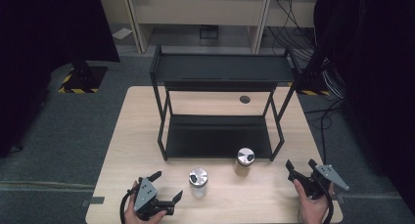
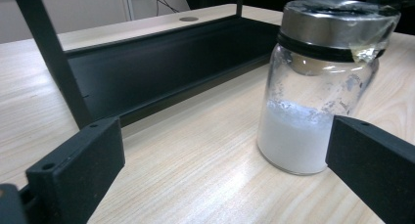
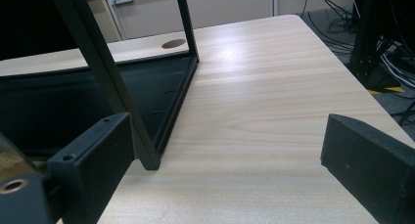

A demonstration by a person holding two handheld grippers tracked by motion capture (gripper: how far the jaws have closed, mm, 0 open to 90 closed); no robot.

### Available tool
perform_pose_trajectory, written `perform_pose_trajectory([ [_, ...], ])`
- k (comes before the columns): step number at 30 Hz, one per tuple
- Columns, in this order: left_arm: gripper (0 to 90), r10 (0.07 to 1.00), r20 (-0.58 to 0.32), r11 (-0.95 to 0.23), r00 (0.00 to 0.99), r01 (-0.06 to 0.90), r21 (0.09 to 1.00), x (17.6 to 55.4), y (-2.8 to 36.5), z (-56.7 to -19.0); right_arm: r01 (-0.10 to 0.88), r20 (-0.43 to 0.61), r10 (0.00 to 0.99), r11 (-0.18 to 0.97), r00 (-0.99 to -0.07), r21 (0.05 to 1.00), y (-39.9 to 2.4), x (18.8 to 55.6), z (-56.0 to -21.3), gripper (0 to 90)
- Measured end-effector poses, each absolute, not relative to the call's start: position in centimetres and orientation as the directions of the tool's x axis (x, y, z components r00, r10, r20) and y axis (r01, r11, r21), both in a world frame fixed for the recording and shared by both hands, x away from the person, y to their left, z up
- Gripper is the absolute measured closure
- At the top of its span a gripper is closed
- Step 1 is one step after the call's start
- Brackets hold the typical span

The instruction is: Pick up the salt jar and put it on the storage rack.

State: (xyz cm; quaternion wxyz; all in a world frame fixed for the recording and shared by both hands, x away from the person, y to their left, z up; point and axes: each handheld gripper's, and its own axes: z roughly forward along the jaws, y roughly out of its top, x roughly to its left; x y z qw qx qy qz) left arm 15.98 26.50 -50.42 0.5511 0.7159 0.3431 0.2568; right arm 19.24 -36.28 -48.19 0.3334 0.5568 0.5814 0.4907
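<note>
The left gripper (image 1: 168, 185) sits low at the near left of the wooden table (image 1: 127, 136), its jaws spread wide and holding nothing. In the left gripper view the two black jaws frame bare tabletop, with the jar of white powder (image 2: 320, 87) standing toward the right jaw but not yet between the pads. From above, that same jar (image 1: 198, 182) is just beside the left gripper's tips, on the near part of the table in front of the rack.

The right gripper (image 1: 301, 169) hangs at the near right edge, jaws likewise parted and empty, aimed toward the rack's right front leg (image 3: 115, 82). A second jar with brownish contents (image 1: 244, 161) stands near it, just in front of the black two-tier rack (image 1: 220, 70).

By the look of it, the work is at its start: both jars stand on the table, both shelves are bare, and neither jar is gripped. What seems left is closing on a jar, lifting it and setting it on a shelf, then doing the same with the other.

The white-powder jar stands upright, long axis vertical, its metal lid (image 2: 337, 18) facing up; it is about half full. A bit of clear film or tape clings at the lid's rim.
</note>
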Motion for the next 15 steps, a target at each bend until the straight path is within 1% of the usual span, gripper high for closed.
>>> perform_pose_trajectory([
  [15, 0.0, 0.744, 0.001, -0.171, 0.668, 0.189, 0.967, 16.16, 26.12, -50.48, 0.322, 0.157, 0.974, -0.099, -0.161, 0.942, -36.31, 19.21, -48.16, 5.8],
])
